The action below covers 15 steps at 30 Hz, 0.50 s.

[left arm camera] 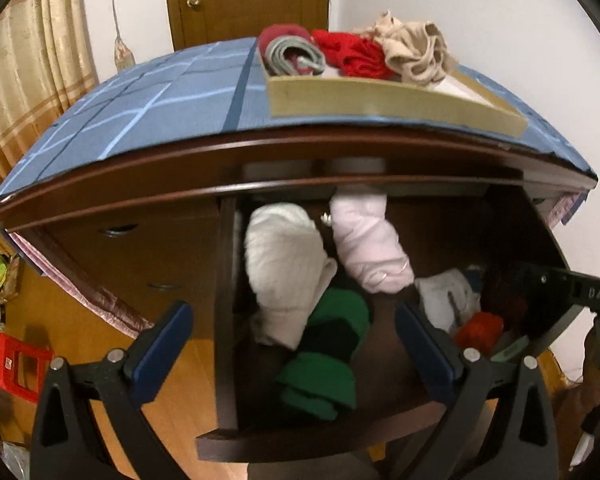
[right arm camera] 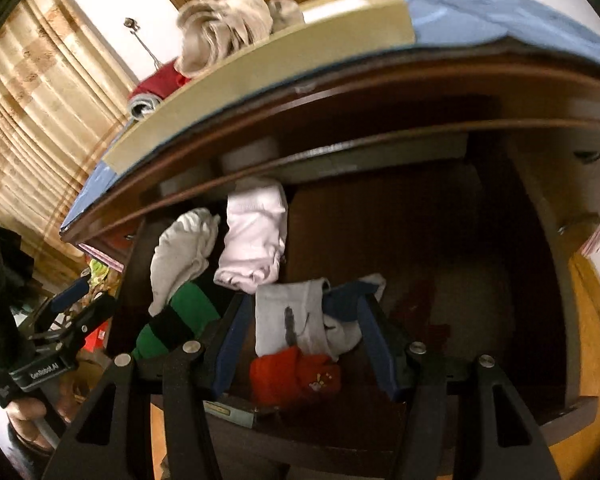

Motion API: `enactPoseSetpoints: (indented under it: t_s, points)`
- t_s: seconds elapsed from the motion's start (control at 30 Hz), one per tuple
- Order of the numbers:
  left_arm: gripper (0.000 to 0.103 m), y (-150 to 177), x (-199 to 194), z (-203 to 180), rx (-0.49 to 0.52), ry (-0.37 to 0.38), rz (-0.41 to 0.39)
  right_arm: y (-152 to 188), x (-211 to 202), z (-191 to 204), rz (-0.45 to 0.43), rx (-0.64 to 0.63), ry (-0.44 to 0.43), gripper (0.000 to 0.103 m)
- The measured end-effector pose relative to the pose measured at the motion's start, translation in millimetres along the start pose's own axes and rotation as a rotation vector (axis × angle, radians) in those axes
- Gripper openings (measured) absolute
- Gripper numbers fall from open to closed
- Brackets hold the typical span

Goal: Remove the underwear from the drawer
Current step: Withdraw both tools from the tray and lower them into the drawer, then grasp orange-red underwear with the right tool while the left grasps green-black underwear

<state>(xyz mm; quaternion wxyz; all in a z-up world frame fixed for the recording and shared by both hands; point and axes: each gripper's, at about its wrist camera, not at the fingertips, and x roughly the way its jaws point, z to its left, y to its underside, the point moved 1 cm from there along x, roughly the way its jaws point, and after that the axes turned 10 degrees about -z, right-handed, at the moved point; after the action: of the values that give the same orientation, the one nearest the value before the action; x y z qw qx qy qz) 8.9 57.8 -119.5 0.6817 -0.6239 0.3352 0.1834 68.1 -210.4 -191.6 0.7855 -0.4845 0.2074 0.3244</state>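
Observation:
The dark wooden drawer (left arm camera: 225, 280) stands pulled out, holding rolled garments: a white roll (left arm camera: 284, 264), a pale pink roll (left arm camera: 370, 240), a green and black roll (left arm camera: 328, 348), a grey-white piece (right arm camera: 296, 320) with blue trim, and a red piece (right arm camera: 296, 376). My left gripper (left arm camera: 296, 316) hangs open over the green roll, touching nothing. My right gripper (right arm camera: 304, 320) is also open, its blue pads standing either side of the grey-white piece and the red one, not pressing on them. In the left wrist view these two pieces lie at the drawer's right.
On the dresser top a blue checked cloth (left arm camera: 160, 112) lies under a beige tray (left arm camera: 380, 100) with red, grey and beige garments. A closed drawer front (left arm camera: 140, 256) sits left of the open one. A red stool (left arm camera: 16, 364) stands on the wood floor at the left.

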Motion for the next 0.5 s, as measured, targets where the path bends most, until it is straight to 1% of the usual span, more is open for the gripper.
enactPoseSetpoints:
  t_s: [0.07,0.2,0.33,0.43,0.5]
  points:
    - [0.102,2.2,0.7,0.2,0.012,0.011,0.02,3.5,7.5,0.2,0.049,0.007,-0.011,0.058]
    - [0.102,3.5,-0.1,-5.8,0.051,0.074,0.041,8.3,16.5,1.6,0.151,0.021,-0.034,0.058]
    - [0.097,6.3,3.0,-14.5,0.098,0.106,0.062,7.1,15.8,-3.5,0.195,0.024,-0.019,0.058]
    - [0.096,9.1,8.3,-18.3,0.093,0.142,0.094,2.9,18.4,-6.7,0.198,0.034,-0.009,0.058]
    - [0.096,11.1,10.9,-21.3,0.096,0.15,0.112,1.9,25.3,-6.5,0.223,0.039,-0.003,0.058]
